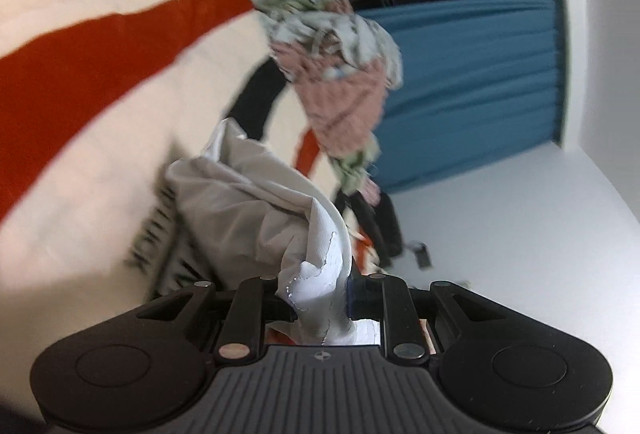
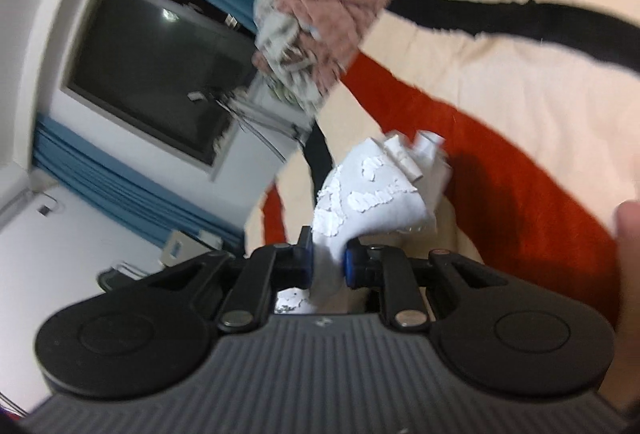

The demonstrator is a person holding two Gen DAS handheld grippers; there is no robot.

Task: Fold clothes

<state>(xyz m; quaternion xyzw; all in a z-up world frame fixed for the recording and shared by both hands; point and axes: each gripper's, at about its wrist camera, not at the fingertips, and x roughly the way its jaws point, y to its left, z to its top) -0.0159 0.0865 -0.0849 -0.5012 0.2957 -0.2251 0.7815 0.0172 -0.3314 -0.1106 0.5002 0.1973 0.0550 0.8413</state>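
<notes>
My left gripper (image 1: 320,294) is shut on a white garment (image 1: 256,202), which bunches up ahead of the fingers above a cream spread with red and black stripes (image 1: 80,74). My right gripper (image 2: 327,261) is shut on the white garment's other part (image 2: 376,194), which carries raised white lettering and hangs crumpled over the same striped spread (image 2: 520,94). Both views are tilted and blurred.
A pile of other clothes, pink, green and patterned (image 1: 340,74), lies further along the spread; it also shows in the right wrist view (image 2: 320,26). Blue curtains (image 1: 472,82), a dark window (image 2: 152,74) and white walls stand behind.
</notes>
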